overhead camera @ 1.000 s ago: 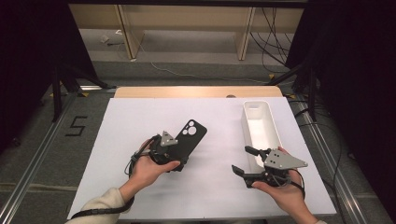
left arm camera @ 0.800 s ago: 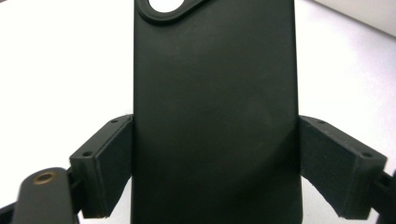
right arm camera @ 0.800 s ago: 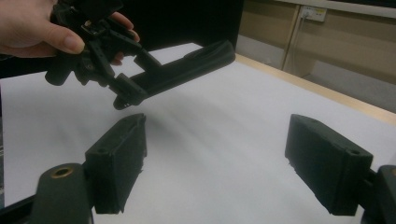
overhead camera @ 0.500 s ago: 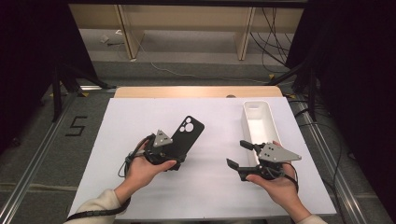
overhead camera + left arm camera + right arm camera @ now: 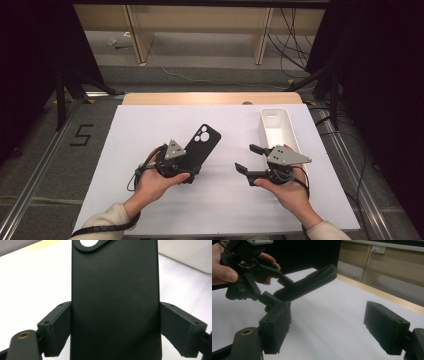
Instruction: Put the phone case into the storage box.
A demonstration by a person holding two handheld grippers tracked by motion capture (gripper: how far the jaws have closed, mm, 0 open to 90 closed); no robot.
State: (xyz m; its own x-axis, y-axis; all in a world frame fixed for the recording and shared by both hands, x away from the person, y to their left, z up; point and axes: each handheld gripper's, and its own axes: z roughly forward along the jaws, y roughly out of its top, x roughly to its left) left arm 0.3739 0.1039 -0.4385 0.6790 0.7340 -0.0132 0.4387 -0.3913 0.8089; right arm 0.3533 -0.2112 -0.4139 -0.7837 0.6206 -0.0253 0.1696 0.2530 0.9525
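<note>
Left gripper (image 5: 186, 167): your jaws are clamped across the width of the black phone case (image 5: 200, 147); you hold it by its lower end.
Case axis: its long side runs straight ahead of that gripper, camera cutout at the far end, raised off the counter (image 5: 150, 125).
Right gripper (image 5: 248, 159): jaws stand wide apart with nothing between them; the case lies beyond its tips, toward your other hand.
Nearer hand: the left, already gripping.
Surface: white counter; a white tray (image 5: 278, 127) sits just behind the right gripper.
Room: dark surrounds, shelving beyond.
</note>
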